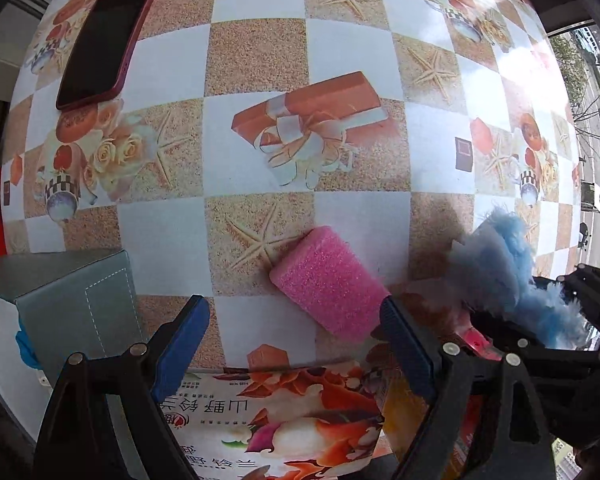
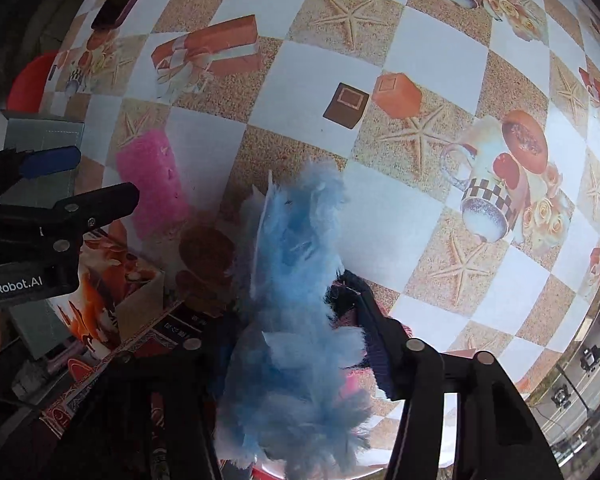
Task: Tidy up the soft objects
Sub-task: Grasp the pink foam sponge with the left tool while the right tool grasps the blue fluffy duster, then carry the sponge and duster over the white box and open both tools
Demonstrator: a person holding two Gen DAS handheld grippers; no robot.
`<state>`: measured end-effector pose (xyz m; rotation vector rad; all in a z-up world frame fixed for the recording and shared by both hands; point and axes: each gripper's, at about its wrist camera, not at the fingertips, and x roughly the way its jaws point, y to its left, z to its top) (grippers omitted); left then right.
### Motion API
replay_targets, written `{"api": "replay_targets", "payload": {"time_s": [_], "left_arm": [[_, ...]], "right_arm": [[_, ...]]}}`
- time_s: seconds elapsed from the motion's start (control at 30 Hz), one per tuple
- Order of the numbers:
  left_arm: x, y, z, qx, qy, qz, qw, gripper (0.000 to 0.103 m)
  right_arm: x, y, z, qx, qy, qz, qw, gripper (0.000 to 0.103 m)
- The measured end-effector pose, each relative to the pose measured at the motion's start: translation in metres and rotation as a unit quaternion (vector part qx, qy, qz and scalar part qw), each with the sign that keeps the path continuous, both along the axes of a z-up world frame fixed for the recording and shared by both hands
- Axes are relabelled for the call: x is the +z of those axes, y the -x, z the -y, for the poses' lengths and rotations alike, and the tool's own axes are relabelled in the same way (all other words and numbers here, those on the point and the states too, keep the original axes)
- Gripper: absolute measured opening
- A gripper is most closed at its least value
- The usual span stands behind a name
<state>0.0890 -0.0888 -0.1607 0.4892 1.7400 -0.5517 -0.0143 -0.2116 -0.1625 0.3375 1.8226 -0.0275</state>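
Blue fluff (image 2: 296,280) between right fingers (image 2: 376,340)

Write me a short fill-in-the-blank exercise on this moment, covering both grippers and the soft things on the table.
1. The right gripper is shut on a fluffy piece of fabric whose colour is ____.
2. The open left gripper hovers over a rectangular foam sponge coloured ____.
3. The dark smartphone with a red edge lies flat on the ____-patterned tablecloth.

Missing words: blue; pink; checkered
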Motion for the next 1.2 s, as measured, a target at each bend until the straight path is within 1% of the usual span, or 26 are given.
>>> {"api": "replay_targets", "payload": {"time_s": [0.03, 0.1, 0.13, 0.2, 0.27, 0.33, 0.43, 0.53, 0.6, 0.63, 0.67, 0.7, 0.73, 0.8, 0.83, 0.87, 0.93, 1.03, 1.1, 1.2], "left_arm": [[-0.003, 0.0, 0.0, 0.011, -0.004, -0.007, 0.9999, 0.089], [-0.008, 0.001, 0.003, 0.025, -0.015, -0.015, 0.9995, 0.089], [-0.012, 0.002, 0.003, 0.028, -0.022, -0.016, 0.9992, 0.089], [-0.019, 0.005, 0.005, 0.032, -0.039, -0.016, 0.9986, 0.089], [-0.025, 0.009, 0.006, 0.039, -0.047, -0.018, 0.998, 0.089], [-0.027, 0.01, 0.005, 0.05, -0.057, -0.009, 0.9971, 0.09], [-0.03, 0.015, 0.01, 0.052, -0.061, -0.005, 0.9968, 0.09], [-0.033, 0.019, 0.02, 0.045, -0.07, -0.001, 0.9965, 0.089], [-0.038, 0.015, 0.03, 0.046, -0.07, -0.011, 0.9964, 0.085], [-0.041, 0.014, 0.034, 0.048, -0.069, -0.02, 0.9962, 0.078], [-0.043, 0.014, 0.035, 0.051, -0.072, -0.019, 0.9959, 0.074], [-0.041, 0.014, 0.036, 0.053, -0.069, -0.011, 0.9962, 0.072], [-0.04, 0.014, 0.037, 0.052, -0.065, -0.005, 0.9965, 0.067], [-0.035, 0.014, 0.039, 0.044, -0.057, 0.006, 0.9974, 0.051], [-0.032, 0.014, 0.041, 0.038, -0.052, 0.012, 0.9979, 0.033], [-0.03, 0.014, 0.043, 0.033, -0.046, 0.014, 0.9983, 0.022], [-0.023, 0.014, 0.046, 0.024, -0.037, 0.025, 0.9987, 0.022], [-0.005, 0.02, 0.053, -0.02, -0.028, 0.071, 0.9969, 0.022], [0.011, 0.028, 0.057, -0.056, -0.019, 0.104, 0.9928, 0.022], [0.034, 0.042, 0.058, -0.098, -0.001, 0.144, 0.9847, 0.022]], "right_arm": [[-0.002, 0.001, 0.001, -0.001, 0.001, -0.003, 1.0, 0.038], [0.002, 0.004, 0.008, -0.017, -0.006, 0.013, 1.0, 0.036], [0.007, 0.006, 0.014, -0.032, -0.012, 0.026, 0.999, 0.032], [0.018, 0.011, 0.03, -0.073, -0.026, 0.054, 0.996, 0.032], [0.03, 0.02, 0.045, -0.116, -0.035, 0.081, 0.989, 0.032], [0.041, 0.029, 0.058, -0.152, -0.039, 0.102, 0.982, 0.032], [0.055, 0.04, 0.07, -0.197, -0.048, 0.127, 0.971, 0.032], [0.066, 0.049, 0.078, -0.229, -0.055, 0.146, 0.961, 0.032], [0.074, 0.056, 0.084, -0.245, -0.057, 0.154, 0.956, 0.032], [0.077, 0.058, 0.085, -0.25, -0.058, 0.157, 0.954, 0.032], [0.08, 0.059, 0.085, -0.254, -0.058, 0.159, 0.952, 0.032], [0.082, 0.061, 0.084, -0.258, -0.057, 0.161, 0.951, 0.032], [0.082, 0.061, 0.083, -0.261, -0.056, 0.163, 0.95, 0.032], [0.086, 0.065, 0.084, -0.269, -0.055, 0.167, 0.947, 0.032], [0.088, 0.069, 0.086, -0.272, -0.056, 0.167, 0.946, 0.032], [0.089, 0.073, 0.087, -0.275, -0.055, 0.168, 0.945, 0.032], [0.09, 0.075, 0.086, -0.279, -0.051, 0.169, 0.944, 0.032], [0.093, 0.08, 0.086, -0.285, -0.043, 0.172, 0.942, 0.032], [0.095, 0.085, 0.087, -0.291, -0.037, 0.173, 0.94, 0.032], [0.098, 0.093, 0.086, -0.303, -0.026, 0.174, 0.937, 0.032]]}}
